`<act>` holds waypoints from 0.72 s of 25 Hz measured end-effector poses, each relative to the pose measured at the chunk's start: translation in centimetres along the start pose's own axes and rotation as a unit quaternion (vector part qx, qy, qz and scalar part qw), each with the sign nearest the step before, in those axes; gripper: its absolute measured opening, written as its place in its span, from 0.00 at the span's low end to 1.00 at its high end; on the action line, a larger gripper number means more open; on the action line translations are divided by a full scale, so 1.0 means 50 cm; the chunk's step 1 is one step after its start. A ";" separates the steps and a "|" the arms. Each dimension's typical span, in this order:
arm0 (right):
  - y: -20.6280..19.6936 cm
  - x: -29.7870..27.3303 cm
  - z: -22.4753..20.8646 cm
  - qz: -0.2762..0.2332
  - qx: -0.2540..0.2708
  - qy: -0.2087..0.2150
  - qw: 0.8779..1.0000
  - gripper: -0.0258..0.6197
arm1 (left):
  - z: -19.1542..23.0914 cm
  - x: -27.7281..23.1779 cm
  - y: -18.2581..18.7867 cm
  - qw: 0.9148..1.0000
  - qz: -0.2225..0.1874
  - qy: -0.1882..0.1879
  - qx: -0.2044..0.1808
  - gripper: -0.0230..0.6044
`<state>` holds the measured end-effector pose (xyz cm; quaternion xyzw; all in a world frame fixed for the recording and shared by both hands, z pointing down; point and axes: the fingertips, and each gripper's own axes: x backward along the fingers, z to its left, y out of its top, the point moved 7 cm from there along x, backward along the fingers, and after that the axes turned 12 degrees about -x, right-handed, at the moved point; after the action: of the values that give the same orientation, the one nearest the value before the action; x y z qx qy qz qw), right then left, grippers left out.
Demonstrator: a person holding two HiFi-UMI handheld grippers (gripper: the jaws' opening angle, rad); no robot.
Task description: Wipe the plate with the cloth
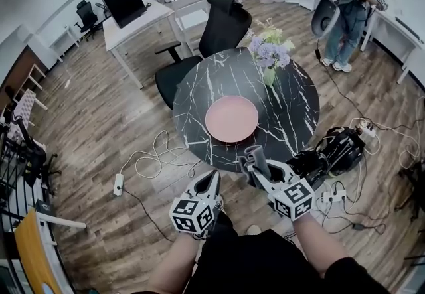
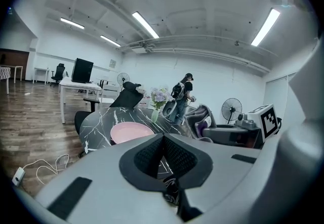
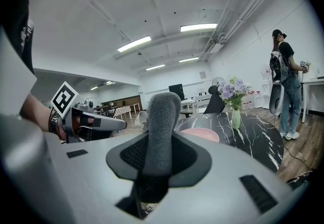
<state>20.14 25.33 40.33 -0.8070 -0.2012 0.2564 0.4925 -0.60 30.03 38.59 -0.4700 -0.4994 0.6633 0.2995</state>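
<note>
Wood-floored office, round black marble table (image 1: 292, 113), pink plate (image 1: 231, 118) set on it.
A grey cloth (image 3: 163, 117) is pinched upright in the right gripper (image 1: 254, 168); the left gripper (image 1: 211, 183) is pressed together, empty. The plate lies ahead and lower; the cloth is best pressed flat before wiping.

Wood-plank floor (image 1: 86, 120) surrounds the round black marble counter (image 1: 292, 120). A black office chair (image 1: 222, 27) stands at its eleven o'clock and a white desk (image 1: 143, 24) at ten. Strip lights (image 2: 146, 25) cross the white ceiling.
</note>
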 end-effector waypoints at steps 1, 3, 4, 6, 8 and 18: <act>0.001 -0.005 -0.003 -0.001 -0.001 -0.001 1.000 0.20 | 0.006 -0.005 0.001 1.000 0.000 0.000 -0.001 0.07; 0.005 -0.015 -0.009 -0.004 -0.002 -0.004 1.000 0.20 | 0.018 -0.017 0.003 1.000 0.000 -0.001 -0.002 0.07; 0.007 -0.021 -0.013 -0.005 -0.002 -0.006 1.000 0.20 | 0.024 -0.025 0.004 1.000 0.000 -0.003 -0.001 0.07; 0.012 -0.035 -0.023 -0.005 -0.004 -0.011 1.000 0.20 | 0.037 -0.043 0.006 1.000 0.001 -0.008 0.000 0.07; 0.015 -0.050 -0.034 -0.005 -0.006 -0.019 1.000 0.20 | 0.053 -0.061 0.006 1.000 0.004 -0.014 0.000 0.07; 0.056 -0.173 -0.095 -0.002 -0.042 -0.060 0.997 0.20 | 0.188 -0.185 0.022 0.998 0.036 -0.045 0.021 0.07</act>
<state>16.43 15.80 41.51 -0.8097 -0.2427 0.2944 0.4459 -5.70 18.09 41.10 -0.4508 -0.4813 0.7045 0.2623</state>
